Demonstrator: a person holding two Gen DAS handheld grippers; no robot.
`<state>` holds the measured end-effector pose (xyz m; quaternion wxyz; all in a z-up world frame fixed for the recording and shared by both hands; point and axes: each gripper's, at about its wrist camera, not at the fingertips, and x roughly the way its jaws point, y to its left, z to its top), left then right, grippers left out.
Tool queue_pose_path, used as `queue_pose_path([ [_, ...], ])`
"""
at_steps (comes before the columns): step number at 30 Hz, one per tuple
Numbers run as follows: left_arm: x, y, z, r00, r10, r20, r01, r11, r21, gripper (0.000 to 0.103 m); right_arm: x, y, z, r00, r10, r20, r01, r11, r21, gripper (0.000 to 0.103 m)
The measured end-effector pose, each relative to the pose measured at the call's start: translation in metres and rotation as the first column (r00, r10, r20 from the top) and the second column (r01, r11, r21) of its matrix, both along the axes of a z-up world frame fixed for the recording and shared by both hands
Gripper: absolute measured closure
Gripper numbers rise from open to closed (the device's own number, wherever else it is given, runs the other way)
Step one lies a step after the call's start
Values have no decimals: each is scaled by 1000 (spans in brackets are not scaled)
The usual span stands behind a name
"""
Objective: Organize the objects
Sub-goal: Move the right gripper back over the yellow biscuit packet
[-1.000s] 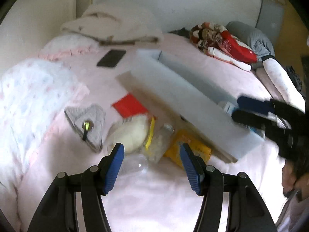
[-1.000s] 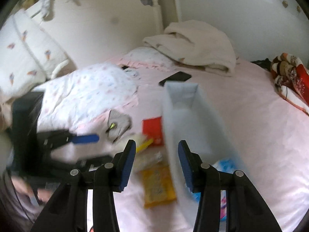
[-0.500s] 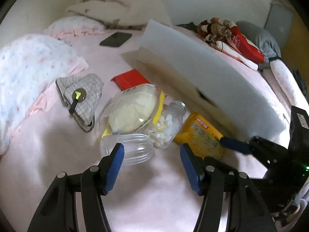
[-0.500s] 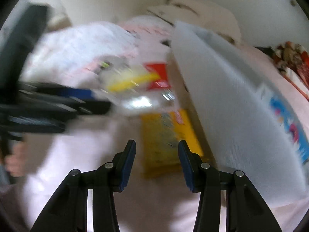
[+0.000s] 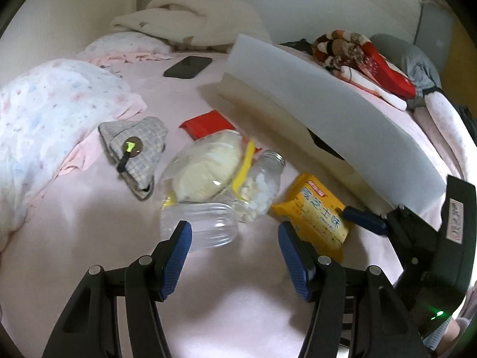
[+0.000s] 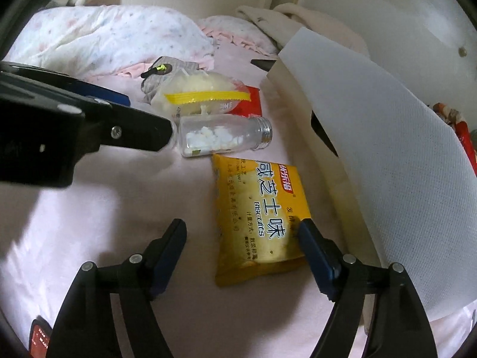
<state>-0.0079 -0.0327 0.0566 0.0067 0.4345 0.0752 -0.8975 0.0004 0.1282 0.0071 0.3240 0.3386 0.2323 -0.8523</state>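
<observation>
Landmark: the white storage box (image 6: 372, 137), lying tipped on the pink bedsheet (image 6: 89, 223); every place below is given relative to it.
Biscuit packet (image 6: 256, 208): a yellow foil pack lying flat just beside the box's long side, at the near end; also seen from the left wrist (image 5: 316, 211).
Right gripper (image 6: 243, 232): its jaws have just been opening and are spread wide astride the packet's near end; nothing is gripped, the pads are not pressed on it.
Left gripper (image 5: 235, 238): half open and empty, held above the sheet further from the box, near a clear bottle (image 5: 205, 223).
Handling: the packet is judged light, its foil slick and crinkly, the biscuits inside brittle.
Hold: best taken across the narrow width near the end seam, with gentle pressure.
Neighbours: a small jar of white pieces (image 6: 223, 137) and a bagged bun (image 6: 193, 92) lie beyond the packet, beside the box.
Risk: crushing is likely if it is squeezed hard.
</observation>
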Motion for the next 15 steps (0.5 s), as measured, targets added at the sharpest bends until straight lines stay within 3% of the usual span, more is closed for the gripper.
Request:
queue_pose_path([
  [4, 0, -14, 3, 999, 51, 5, -51, 999, -7, 45, -3, 14, 6, 996, 29, 82, -19, 993, -120, 25],
  [7, -3, -29, 4, 995, 98, 17, -98, 995, 36, 45, -4, 17, 6, 994, 41, 105, -25, 989, -147, 22],
  [10, -5, -38, 4, 992, 124, 35, -127, 989, 79, 46, 3, 1, 0, 999, 13, 47, -11, 999, -43, 15],
  [12, -5, -36, 7, 992, 120, 26, -121, 991, 49, 45, 12, -14, -7, 999, -11, -31, 13, 997, 75, 10],
  [15, -7, -28, 13, 995, 97, 10, -97, 995, -4, 45, 16, -15, -6, 998, -14, -57, 19, 996, 85, 9],
])
